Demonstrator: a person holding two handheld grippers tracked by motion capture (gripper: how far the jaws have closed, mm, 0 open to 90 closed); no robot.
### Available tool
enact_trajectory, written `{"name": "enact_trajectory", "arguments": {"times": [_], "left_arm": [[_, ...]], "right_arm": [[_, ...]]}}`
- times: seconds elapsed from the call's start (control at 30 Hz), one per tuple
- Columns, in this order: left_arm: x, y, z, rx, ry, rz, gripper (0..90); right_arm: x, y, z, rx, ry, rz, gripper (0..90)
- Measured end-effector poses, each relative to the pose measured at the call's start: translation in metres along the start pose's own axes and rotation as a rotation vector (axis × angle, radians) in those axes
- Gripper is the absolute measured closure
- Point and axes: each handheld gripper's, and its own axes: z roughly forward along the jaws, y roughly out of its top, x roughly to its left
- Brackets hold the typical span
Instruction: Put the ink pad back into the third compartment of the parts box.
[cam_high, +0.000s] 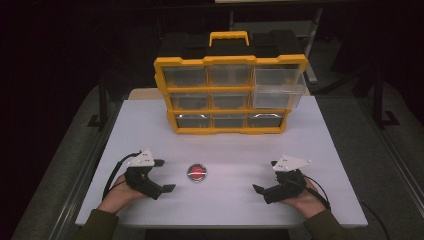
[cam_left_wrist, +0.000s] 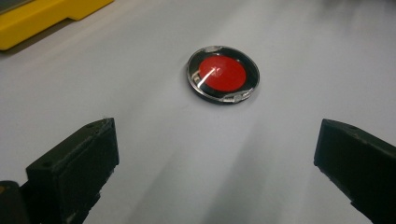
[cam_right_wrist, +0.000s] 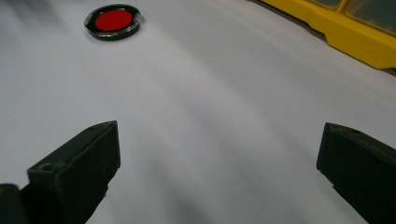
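Each hand carries a matte black, blocky plastic two-jaw gripper: the left gripper (cam_high: 164, 175) and the right gripper (cam_high: 266, 176) are each topped by a pale grey three-cornered plate, and a thin black cable loops back from each toward the wrist. Each chunky rectangular jaw shows a small round screw hole. Both forearms wear olive-green sleeves.

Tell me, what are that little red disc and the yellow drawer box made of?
The red disc looks like a small round case: red inside, dark rim, under a clear glossy lid, probably plastic, since it glints. The drawer box appears to be moulded plastic: a matte yellow frame with see-through drawers, one pulled out at top right.
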Motion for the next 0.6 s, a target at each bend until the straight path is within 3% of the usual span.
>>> {"name": "enact_trajectory", "arguments": {"times": [0.6], "left_arm": [[-0.003, 0.0088, 0.008, 0.01, -0.017, 0.035, 0.0]], "right_arm": [[-0.0003, 0.0, -0.0002, -0.01, 0.002, -0.006, 0.0]]}}
